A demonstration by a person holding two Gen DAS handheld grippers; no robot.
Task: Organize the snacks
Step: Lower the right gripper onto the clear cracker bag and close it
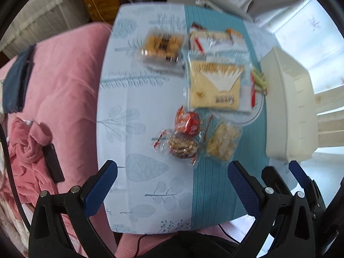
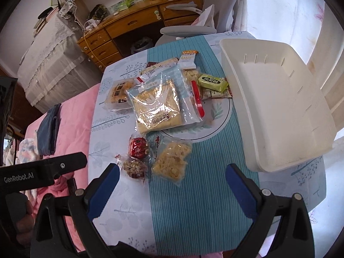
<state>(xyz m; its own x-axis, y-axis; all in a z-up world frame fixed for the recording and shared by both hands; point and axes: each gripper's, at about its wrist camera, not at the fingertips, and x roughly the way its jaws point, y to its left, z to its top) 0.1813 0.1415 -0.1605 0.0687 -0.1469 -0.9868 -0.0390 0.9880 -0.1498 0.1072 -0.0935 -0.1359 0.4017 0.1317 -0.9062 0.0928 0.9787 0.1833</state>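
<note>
Two grippers, left (image 1: 172, 185) and right (image 2: 172, 185), are held with jaws spread wide and empty above the table (image 2: 129, 210). "GenRobot.AI" is read on the left gripper's body in the right view. Snack packets (image 2: 158, 105) lie mid-table, some on a plate (image 2: 217, 116), beside a white bin (image 2: 277, 116); their print is illegible.

Both grippers (image 1: 172, 178) (image 2: 172, 180) wide apart, empty

Bare tablecloth (image 2: 172, 210) near the tools; snack packets (image 2: 158, 105) and white bin (image 2: 277, 111) beyond.
</note>
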